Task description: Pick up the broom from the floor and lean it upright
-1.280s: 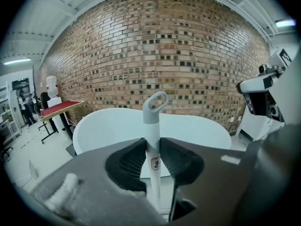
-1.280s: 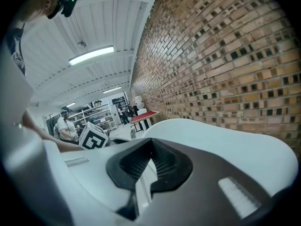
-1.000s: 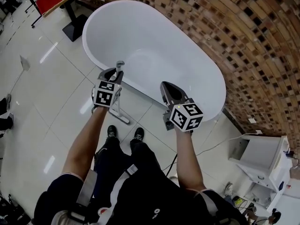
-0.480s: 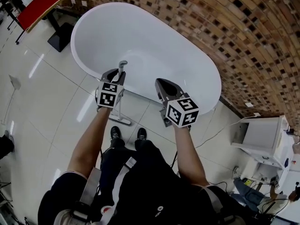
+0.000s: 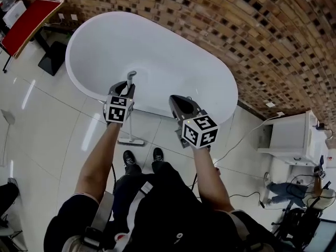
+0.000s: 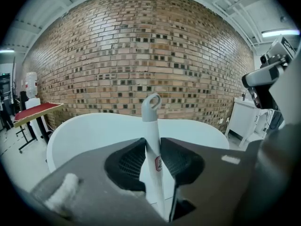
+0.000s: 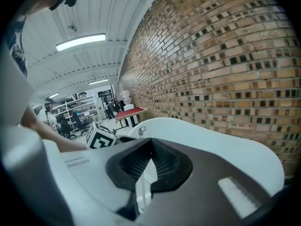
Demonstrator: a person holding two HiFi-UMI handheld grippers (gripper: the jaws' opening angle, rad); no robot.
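Patterned brown brick wall (image 5: 252, 30) is curving behind a long white oval bathtub (image 5: 173, 51), which is standing on a glossy white tiled floor (image 5: 52, 125). At the bathtub's near rim, the person's left gripper (image 6: 153, 149) is clamping its dark ribbed pads on a slim white broom with a grey loop-topped handle (image 6: 151, 126). The broom is standing nearly upright, its loop poking above the jaws. Its lower end is resting on the floor just beside the bathtub's near side, ahead of the person's black shoes (image 5: 126, 156). Beside it, the right gripper (image 7: 149, 154) is hovering with its jaws drawn narrow, tips together, gripping nothing.
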